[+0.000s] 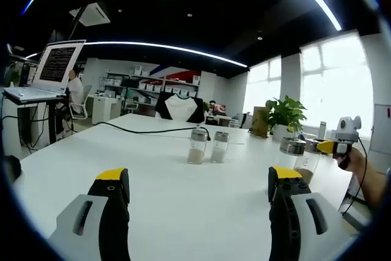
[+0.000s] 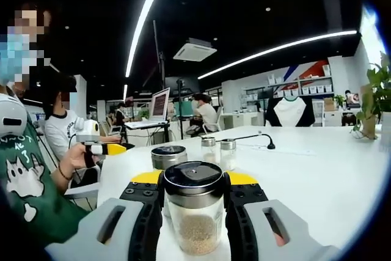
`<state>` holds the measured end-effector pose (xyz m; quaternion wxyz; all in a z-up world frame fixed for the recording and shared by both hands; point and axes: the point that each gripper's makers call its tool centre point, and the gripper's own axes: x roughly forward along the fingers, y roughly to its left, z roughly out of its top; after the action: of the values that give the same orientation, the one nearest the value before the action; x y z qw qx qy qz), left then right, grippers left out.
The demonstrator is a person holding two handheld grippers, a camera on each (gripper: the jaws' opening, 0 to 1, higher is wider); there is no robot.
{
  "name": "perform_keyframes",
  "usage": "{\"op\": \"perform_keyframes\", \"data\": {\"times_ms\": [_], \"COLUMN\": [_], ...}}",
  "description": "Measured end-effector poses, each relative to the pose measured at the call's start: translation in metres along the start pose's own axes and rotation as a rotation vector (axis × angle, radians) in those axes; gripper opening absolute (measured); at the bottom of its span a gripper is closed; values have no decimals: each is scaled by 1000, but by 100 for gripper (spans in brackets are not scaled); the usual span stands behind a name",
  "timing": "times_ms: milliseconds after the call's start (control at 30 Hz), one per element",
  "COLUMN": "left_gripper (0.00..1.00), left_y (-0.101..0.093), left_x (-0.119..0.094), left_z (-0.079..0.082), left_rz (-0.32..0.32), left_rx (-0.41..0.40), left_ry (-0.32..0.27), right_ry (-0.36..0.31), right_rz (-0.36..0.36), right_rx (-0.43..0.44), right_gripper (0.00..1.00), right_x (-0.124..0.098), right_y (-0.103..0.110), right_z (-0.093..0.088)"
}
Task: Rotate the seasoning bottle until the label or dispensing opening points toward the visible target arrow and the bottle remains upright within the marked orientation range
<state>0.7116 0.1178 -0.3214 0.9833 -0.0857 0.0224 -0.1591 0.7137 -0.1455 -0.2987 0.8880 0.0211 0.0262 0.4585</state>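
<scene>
My right gripper [image 2: 194, 179] is shut on a clear seasoning bottle [image 2: 194, 215] with a dark metal lid and tan grains inside; the bottle stands upright on the white table [image 2: 317, 175]. A second similar bottle [image 2: 169, 157] stands just behind it. Two smaller bottles [image 2: 209, 149] [image 2: 228, 151] stand farther back. In the left gripper view my left gripper [image 1: 198, 181] hangs open over the table with nothing between its fingers, and the two small bottles [image 1: 197, 146] [image 1: 220, 146] stand ahead of it. At the right, the right gripper [image 1: 333, 147] holds its bottle [image 1: 308, 162].
A black cable [image 1: 153, 130] crosses the table behind the small bottles. A potted plant [image 1: 286, 114] stands at the far right corner, and a laptop on a stand [image 1: 52, 68] at the left. A person's hand [image 2: 76, 157] holds the left gripper [image 2: 101, 148].
</scene>
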Motion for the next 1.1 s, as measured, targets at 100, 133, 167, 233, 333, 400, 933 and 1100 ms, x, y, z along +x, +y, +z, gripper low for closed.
{"op": "perform_keyframes", "data": {"times_ms": [100, 133, 167, 233, 333, 400, 933, 1100], "left_gripper": [99, 99, 99, 99, 99, 99, 99, 99], "left_y": [0, 0, 0, -1, -1, -1, -1, -1], "left_x": [0, 0, 1, 1, 1, 1, 0, -1], "left_z": [0, 0, 0, 0, -1, -1, 1, 1], "left_rz": [1, 1, 1, -1, -1, -2, -2, -1], "left_rx": [0, 0, 0, 1, 2, 0, 0, -1], "left_ry": [-1, -1, -1, 0, 2, 2, -3, -4], "right_ry": [7, 8, 8, 8, 13, 8, -4, -9], "right_rz": [-34, -42, -53, -71, -106, -125, -258, -307], "right_rx": [-3, -5, -5, -3, -4, -5, -3, -1], "right_gripper": [37, 37, 36, 37, 37, 36, 36, 36], "right_x": [-1, -1, -1, -2, -1, -1, -3, -5], "right_y": [0, 0, -1, -1, -1, 0, -2, -3], "right_z": [0, 0, -1, -1, -1, -2, -2, -3]}}
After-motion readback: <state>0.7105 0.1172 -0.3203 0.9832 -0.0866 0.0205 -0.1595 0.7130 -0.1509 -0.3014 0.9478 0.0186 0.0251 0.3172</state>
